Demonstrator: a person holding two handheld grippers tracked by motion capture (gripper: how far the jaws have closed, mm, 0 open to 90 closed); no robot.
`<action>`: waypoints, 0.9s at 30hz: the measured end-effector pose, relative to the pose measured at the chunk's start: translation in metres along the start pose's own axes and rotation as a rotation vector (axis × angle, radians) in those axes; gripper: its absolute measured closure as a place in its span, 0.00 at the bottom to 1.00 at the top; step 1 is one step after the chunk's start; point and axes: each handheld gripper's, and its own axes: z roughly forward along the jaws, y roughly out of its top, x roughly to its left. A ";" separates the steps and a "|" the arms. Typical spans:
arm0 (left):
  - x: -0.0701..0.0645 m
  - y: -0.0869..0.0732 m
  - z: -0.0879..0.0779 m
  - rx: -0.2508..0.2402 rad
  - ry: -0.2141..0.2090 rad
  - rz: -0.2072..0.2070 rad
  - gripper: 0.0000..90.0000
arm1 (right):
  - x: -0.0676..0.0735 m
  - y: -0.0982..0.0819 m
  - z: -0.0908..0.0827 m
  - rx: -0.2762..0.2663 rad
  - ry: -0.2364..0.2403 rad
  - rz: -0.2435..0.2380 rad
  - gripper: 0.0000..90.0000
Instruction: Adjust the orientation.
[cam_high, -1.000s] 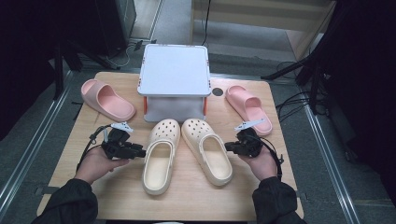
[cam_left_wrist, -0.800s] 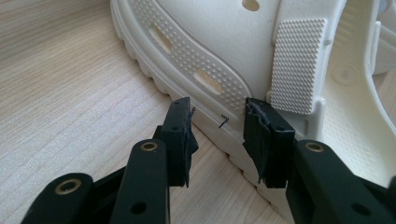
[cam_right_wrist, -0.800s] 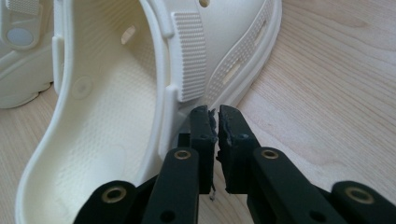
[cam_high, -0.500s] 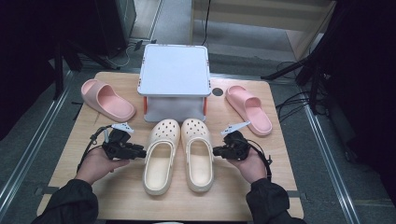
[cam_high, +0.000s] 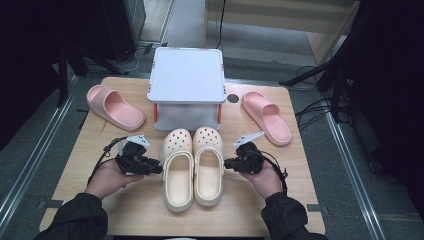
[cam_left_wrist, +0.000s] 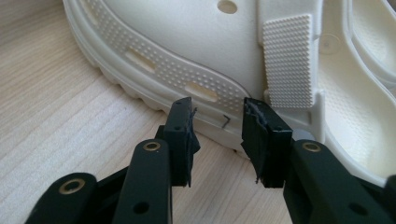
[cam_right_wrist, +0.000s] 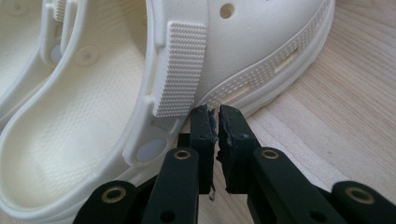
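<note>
High view: a pair of cream moulded-foam clogs, the left clog (cam_high: 178, 175) and the right clog (cam_high: 207, 167), lies side by side at the middle of the pale wooden bench (cam_high: 80, 165), toes toward a white boxy shoe stand (cam_high: 187, 80). Two pink foam slides (cam_high: 114, 106) lie well apart at the far corners. The left gripper (cam_high: 159, 170) and right gripper (cam_high: 227, 162) flank the pair.

Left gripper view: the jaws stand apart, released, against the ribbed sole edge of the left clog (cam_left_wrist: 196, 51); nothing is pinched.

Right gripper view: the jaws are clenched on nothing, tips at the outer sidewall of the right clog (cam_right_wrist: 261, 51).

Handling judgement: the foam is likely light, springy and matte. Grip the firm sidewall or the dimpled heel strap (cam_right_wrist: 180, 65).
</note>
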 end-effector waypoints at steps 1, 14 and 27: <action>0.001 0.000 0.000 0.002 -0.002 -0.003 0.70 | 0.000 0.000 0.000 -0.001 0.001 0.001 0.94; 0.006 0.001 -0.007 -0.028 0.014 -0.016 0.70 | -0.006 -0.005 -0.003 -0.044 0.000 0.012 0.83; 0.015 0.019 -0.036 -0.134 0.026 -0.036 0.76 | 0.009 -0.006 -0.038 -0.208 0.054 -0.003 0.74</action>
